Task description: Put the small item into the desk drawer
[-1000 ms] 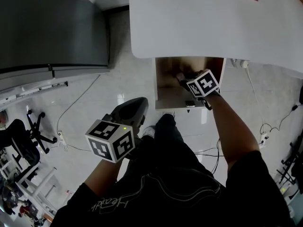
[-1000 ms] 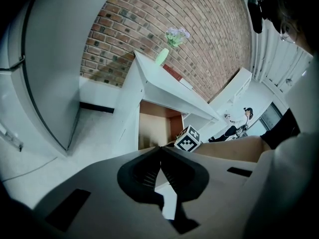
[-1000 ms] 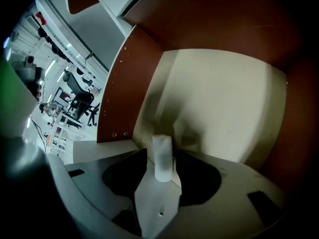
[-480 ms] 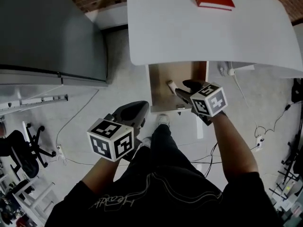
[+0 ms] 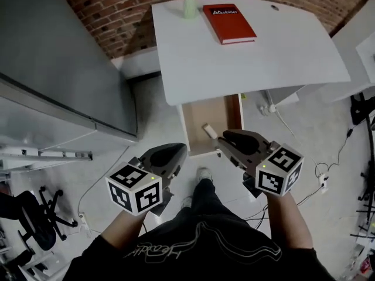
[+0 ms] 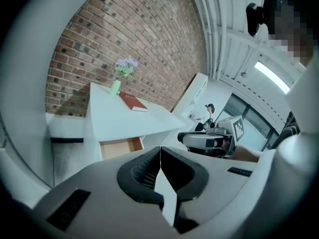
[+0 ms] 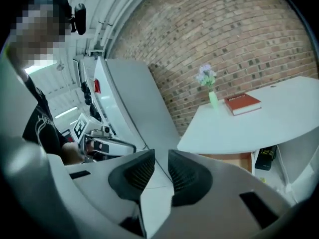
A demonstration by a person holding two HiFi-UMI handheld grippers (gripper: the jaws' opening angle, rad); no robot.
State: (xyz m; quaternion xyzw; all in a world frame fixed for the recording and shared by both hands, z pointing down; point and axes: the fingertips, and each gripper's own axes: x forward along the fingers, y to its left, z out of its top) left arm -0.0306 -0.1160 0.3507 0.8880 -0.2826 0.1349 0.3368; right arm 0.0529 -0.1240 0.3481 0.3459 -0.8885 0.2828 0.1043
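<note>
Right hand-held gripper (image 7: 161, 166) empty, jaws closing on nothing, near the front of the open drawer (image 5: 196, 117); left hand-held gripper (image 6: 160, 158) pressed together, empty. Small item (image 5: 208, 131) lying inside. Likely hazard: rolling or jamming under too hard a closing shove.

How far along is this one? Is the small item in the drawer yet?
Done: a small pale item lies inside the open drawer. In hand: nothing. The right gripper hangs by the drawer's front edge, fingers closing with nothing between them, and the left gripper is shut and empty. Left: the drawer stands open, so pushing it shut is probably the only step remaining.
</note>
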